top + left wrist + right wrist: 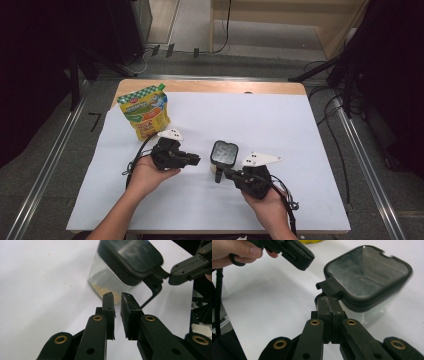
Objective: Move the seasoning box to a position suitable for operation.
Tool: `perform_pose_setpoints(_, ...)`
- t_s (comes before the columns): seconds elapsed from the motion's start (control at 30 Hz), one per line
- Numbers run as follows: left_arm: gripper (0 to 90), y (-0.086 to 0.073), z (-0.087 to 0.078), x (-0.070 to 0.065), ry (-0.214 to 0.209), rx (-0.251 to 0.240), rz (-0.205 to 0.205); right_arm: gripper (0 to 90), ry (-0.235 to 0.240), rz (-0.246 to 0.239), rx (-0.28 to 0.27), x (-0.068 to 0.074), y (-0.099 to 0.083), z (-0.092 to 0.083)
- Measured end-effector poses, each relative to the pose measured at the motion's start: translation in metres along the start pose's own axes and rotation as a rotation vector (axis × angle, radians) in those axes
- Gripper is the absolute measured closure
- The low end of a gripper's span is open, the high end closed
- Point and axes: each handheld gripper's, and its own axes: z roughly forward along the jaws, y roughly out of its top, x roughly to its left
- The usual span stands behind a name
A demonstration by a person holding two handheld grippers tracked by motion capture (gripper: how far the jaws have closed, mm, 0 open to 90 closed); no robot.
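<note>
1. Container (224, 154): a clear square box with a dark lid (367, 275), standing on the white sheet (280, 125) near the middle of the table; a thin layer of pale grains (102, 290) lies at its bottom.
2. Right gripper (329, 302): jaws pressed together on the handle (329, 286), a dark tab and loop projecting from the container's lid edge. The hold is narrow and off to one side of the container; a pull there could tip the box or let the tab slip out.
3. Left gripper (117, 300): jaws nearly together with a slim gap, holding nothing, pointed at the container's side and just short of it. With nothing bracing the box, lifting the lid could drag the whole container along.
4. Pouch (145, 111): a yellow and green bag standing beyond the container, well apart, on the left gripper's side; a wide sweep of that hand could knock it over.
5. Grains: a sudden release of the lid could jolt the container and scatter them.
</note>
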Motion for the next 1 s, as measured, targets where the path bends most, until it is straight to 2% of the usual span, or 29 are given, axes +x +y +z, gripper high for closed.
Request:
perform_pose_setpoints(0.07,81.5,0.0,-0.001,0.001,0.006,0.003,0.003,90.0,0.011,0.002,-0.016,0.005,0.002,-0.001)
perform_pose_setpoints(0.17,81.3,-0.001,-0.002,0.0,0.008,0.0,0.01,90.0,0.013,-0.006,0.0,0.009,0.002,0.0)
perform_pose_setpoints(0.3,80.5,-0.002,-0.001,0.001,0.009,0.007,0.005,90.0,0.018,-0.041,0.022,0.023,0.003,0.015)
perform_pose_setpoints(0.43,80.3,-0.005,-0.003,0.0,0.017,0.005,0.008,90.0,0.003,-0.077,0.035,0.029,0.002,0.026)
perform_pose_setpoints(0.5,80.2,-0.007,-0.005,0.0,0.023,0.006,0.005,90.0,-0.004,-0.079,0.042,0.032,0.003,0.035)
perform_pose_setpoints(0.67,80.0,-0.012,-0.009,0.0,0.032,0.001,-0.008,90.0,-0.028,-0.103,0.044,0.035,0.003,0.049)
perform_pose_setpoints(0.77,79.9,-0.015,-0.012,-0.001,0.039,-0.004,-0.01,90.0,-0.025,-0.093,0.044,0.034,0.003,0.054)
perform_pose_setpoints(0.8,79.9,-0.016,-0.013,-0.001,0.043,-0.002,-0.013,90.0,-0.018,-0.073,0.043,0.033,0.003,0.058)
perform_pose_setpoints(1.0,79.4,-0.019,-0.017,0.0,0.05,-0.007,-0.02,90.0,-0.04,-0.09,0.051,0.032,0.001,0.064)
